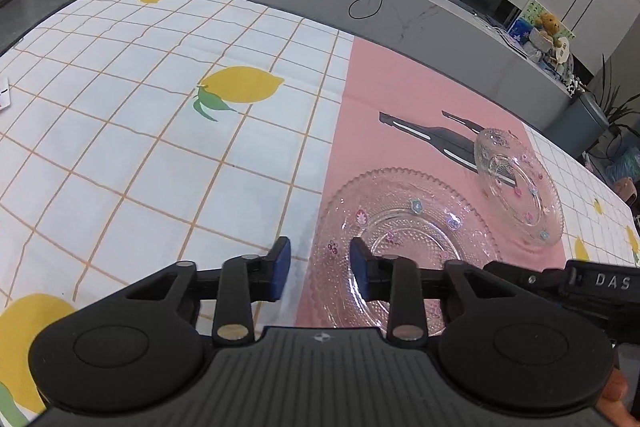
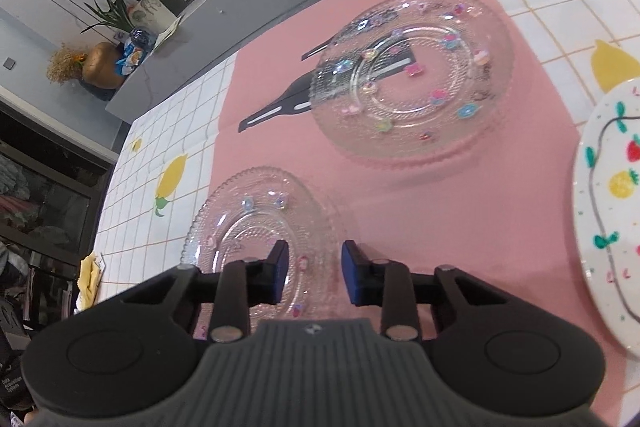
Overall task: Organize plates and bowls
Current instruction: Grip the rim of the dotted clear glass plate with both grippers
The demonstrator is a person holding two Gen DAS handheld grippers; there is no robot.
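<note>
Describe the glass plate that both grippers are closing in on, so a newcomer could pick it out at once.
Find the pink mat on the lemon-print tablecloth. Two clear glass dishes with small coloured flower dots sit on it. The plate is the flatter one at the mat's edge, with a gripper at each side of its rim; the other dish is deeper and lies over a black silhouette printed on the mat.

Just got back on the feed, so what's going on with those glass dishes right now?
A person holds both grippers at the near glass plate on the pink mat. The left hand-held gripper straddles one rim, the right hand-held gripper the other; both still show gaps, so no firm grip yet. The deeper glass dish and a painted plate sit untouched.
</note>
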